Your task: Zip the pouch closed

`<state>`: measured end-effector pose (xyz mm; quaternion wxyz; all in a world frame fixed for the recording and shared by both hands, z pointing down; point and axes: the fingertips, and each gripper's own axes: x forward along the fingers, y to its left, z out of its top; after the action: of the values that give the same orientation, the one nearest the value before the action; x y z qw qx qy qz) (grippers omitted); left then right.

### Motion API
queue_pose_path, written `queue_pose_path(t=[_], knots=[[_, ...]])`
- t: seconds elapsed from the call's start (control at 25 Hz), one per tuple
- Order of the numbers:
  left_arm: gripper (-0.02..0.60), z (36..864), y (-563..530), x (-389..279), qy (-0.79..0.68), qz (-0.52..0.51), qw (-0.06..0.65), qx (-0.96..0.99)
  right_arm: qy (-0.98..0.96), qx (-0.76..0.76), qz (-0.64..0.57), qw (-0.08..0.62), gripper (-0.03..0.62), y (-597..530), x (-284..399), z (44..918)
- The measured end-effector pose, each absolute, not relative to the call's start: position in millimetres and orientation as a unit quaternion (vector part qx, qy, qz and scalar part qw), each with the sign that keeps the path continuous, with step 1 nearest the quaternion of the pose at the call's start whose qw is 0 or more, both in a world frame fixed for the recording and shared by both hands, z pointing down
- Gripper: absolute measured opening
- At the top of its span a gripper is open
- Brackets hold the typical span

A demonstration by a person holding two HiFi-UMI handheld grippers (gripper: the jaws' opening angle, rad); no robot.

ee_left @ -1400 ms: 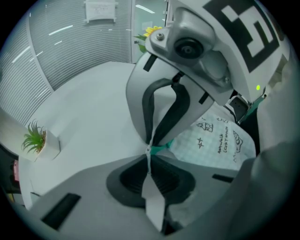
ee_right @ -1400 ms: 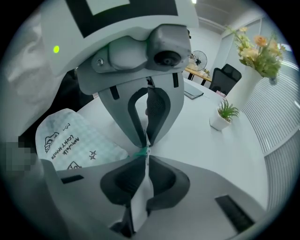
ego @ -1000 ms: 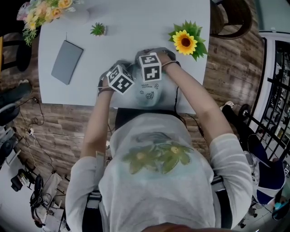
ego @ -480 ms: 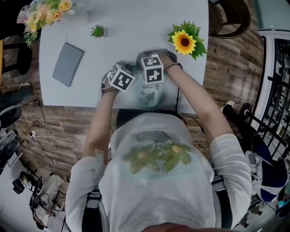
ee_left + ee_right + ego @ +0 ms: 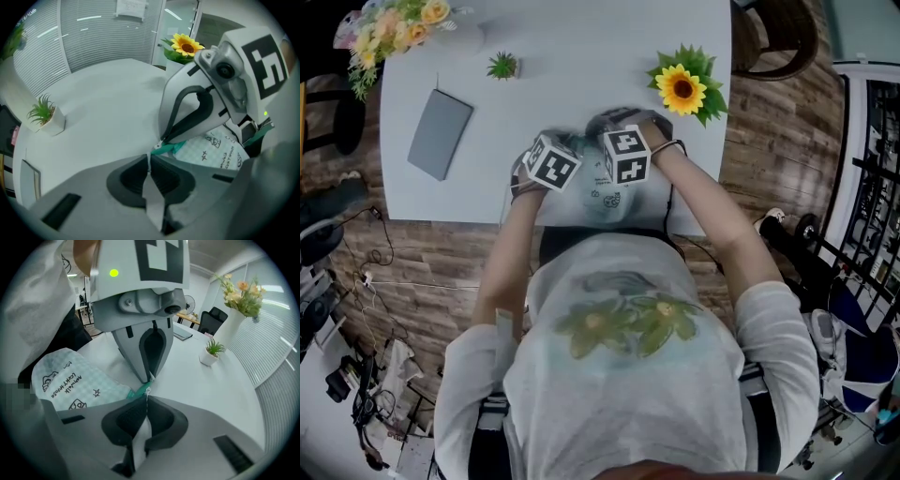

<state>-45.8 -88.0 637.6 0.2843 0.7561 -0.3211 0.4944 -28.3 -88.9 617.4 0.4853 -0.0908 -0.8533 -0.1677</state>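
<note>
Clamping the left fingers (image 5: pixel 132 177) on the teal zip corner of the pouch (image 5: pixel 212 151), likely anchoring it against the pull. Pressing the right fingers (image 5: pixel 163 420) together, tip to tip with them, at the small zip pull (image 5: pixel 147 390). Leaving the pouch's checked body trailing bodyward along the near edge of the table (image 5: pixel 103 98).

A pale grey table (image 5: pixel 572 56) carries a flat grey case (image 5: pixel 439 131) at its left side, a vase of flowers (image 5: pixel 398 23) and a small potted plant (image 5: pixel 502 64) along the far edge, a sunflower (image 5: pixel 682 89) at the right, and a pale printed pouch (image 5: pixel 609 195) at the near edge.
</note>
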Motion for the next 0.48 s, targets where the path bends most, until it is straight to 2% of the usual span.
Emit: queue_pose_path(t=[0.48], knots=[[0.026,637.4,-89.4,-46.8,-0.333,0.484,0.291,0.755,-0.855,-0.068,-0.155,0.491,0.018,-89.3,-25.0,617.8]])
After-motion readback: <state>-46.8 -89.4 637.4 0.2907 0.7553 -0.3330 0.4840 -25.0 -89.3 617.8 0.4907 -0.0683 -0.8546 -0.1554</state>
